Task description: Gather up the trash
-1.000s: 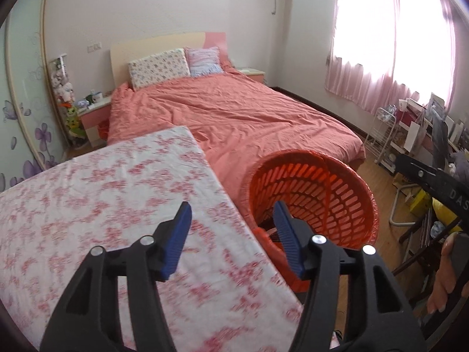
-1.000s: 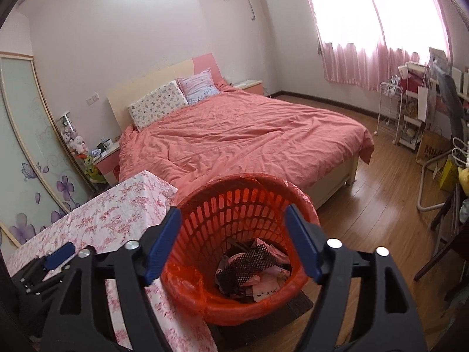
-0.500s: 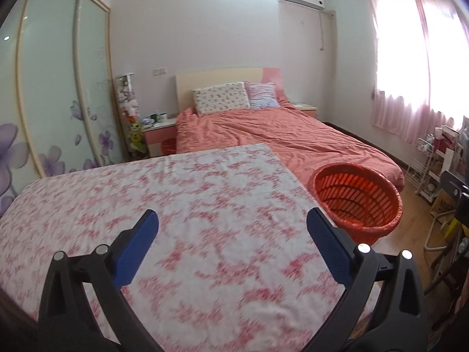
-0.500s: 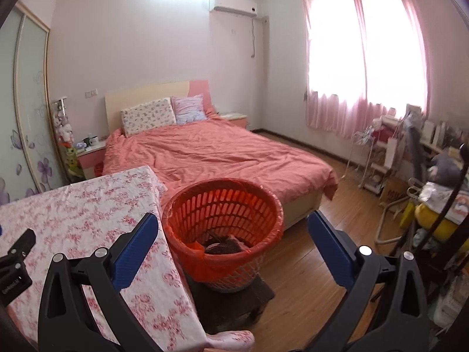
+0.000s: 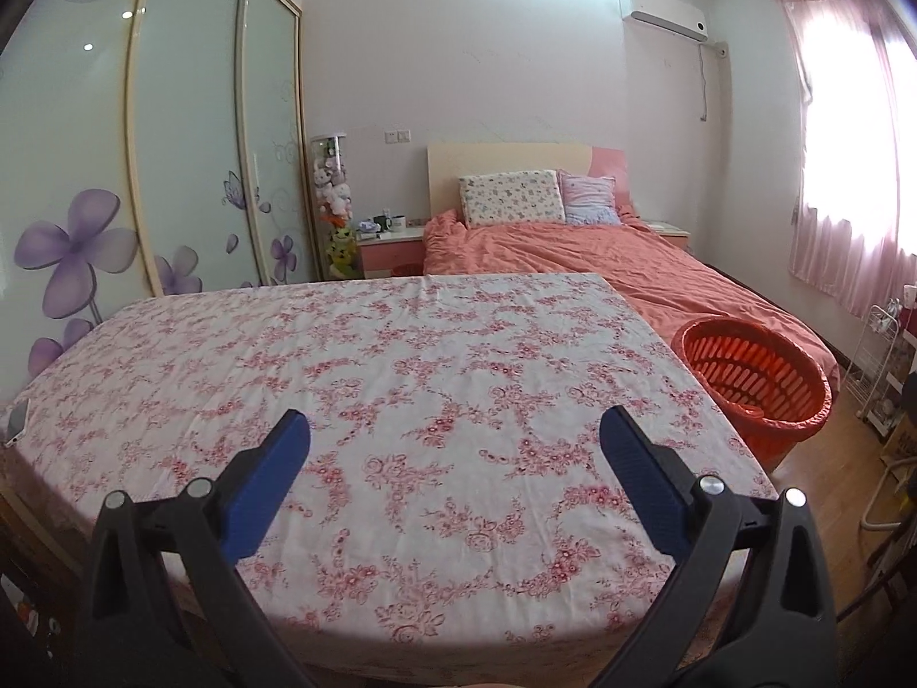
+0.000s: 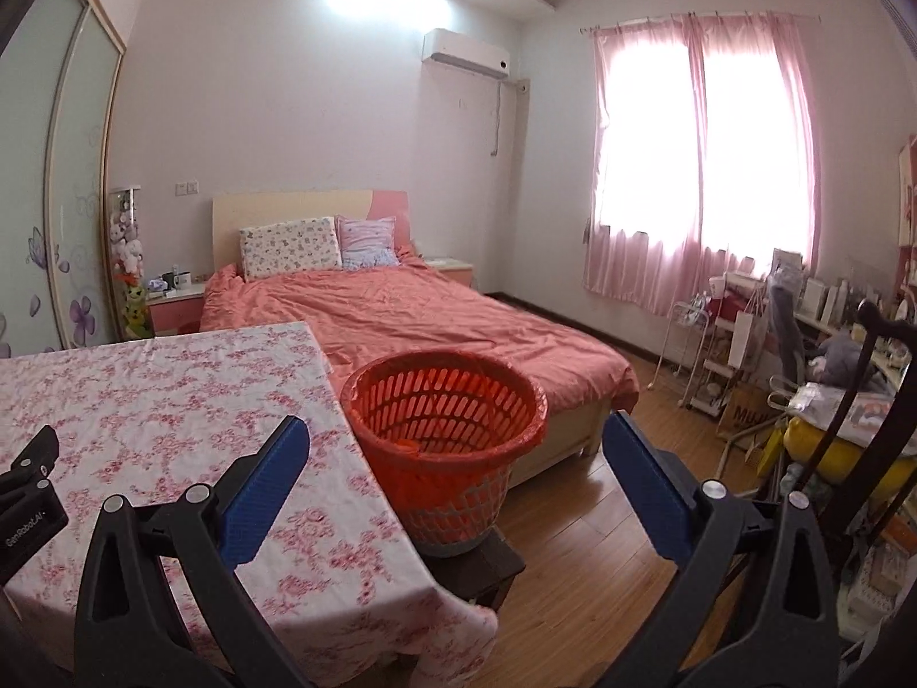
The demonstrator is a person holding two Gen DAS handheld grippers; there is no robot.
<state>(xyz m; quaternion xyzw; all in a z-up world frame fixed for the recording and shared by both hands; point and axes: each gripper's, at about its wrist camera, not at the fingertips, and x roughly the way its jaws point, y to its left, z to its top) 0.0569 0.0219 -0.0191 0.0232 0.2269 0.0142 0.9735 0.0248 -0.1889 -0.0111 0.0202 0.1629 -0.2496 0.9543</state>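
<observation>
Floral cloth covers the table (image 5: 435, 378), which now fills the space ahead of the left gripper (image 5: 453, 441); one second ago those fingers stood at the rim of the orange basket (image 6: 447, 430). Both grippers have drawn back and spread wide, holding nothing. The basket now lies beyond the right finger of the left gripper, and between the fingers of the right gripper (image 6: 455, 444). No loose trash is visible on the cloth; collection appears finished.

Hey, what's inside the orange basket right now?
The orange basket has a thin orange liner bag draped over its rim. Inside, only slotted walls and a bit of bunched orange plastic near the bottom show. The floor of it is hidden by the near wall.
</observation>
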